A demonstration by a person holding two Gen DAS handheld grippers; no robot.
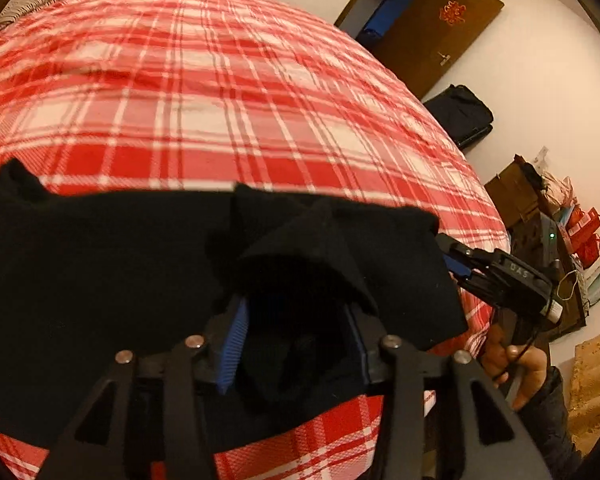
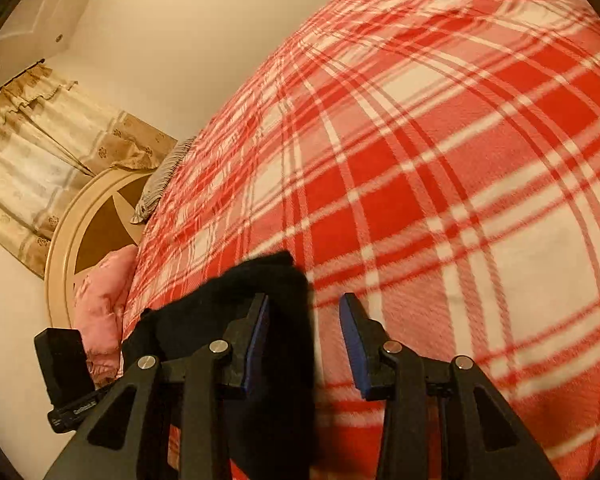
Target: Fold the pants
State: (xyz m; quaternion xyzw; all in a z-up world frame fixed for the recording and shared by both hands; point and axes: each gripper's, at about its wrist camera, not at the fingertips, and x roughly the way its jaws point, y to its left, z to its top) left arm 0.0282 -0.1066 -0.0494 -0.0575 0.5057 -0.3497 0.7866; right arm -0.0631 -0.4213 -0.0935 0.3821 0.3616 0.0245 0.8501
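Left wrist view: black pants [image 1: 100, 280] lie spread across the near edge of the bed [image 1: 220, 100], dark cloth over the red plaid cover
Left tongs [image 1: 296, 344]: jaws set fairly wide with a thick bunch of black fabric heaped between the blue pads; whether they really bite on it I cannot tell, the cloth hides the gap
Right tongs [image 2: 304, 340]: spread apart, nothing pinched; the black cloth [image 2: 260, 320] drapes against the left-hand pad only, plaid showing through the gap
Other angle: left camera catches the right tongs [image 1: 456, 264] at the far right edge of the pants, a hand [image 1: 516, 364] on the grip below
Done, by my reading: at least one layer looks doubled over, a peaked flap stands up near the middle, so some folding seems under way
Left to do: edges uneven, corners poking up, no tidy flat bundle yet; I'd call it mid-task, with flattening and at least one more fold to come
Hidden: waistband and leg ends can't be told apart in all that black
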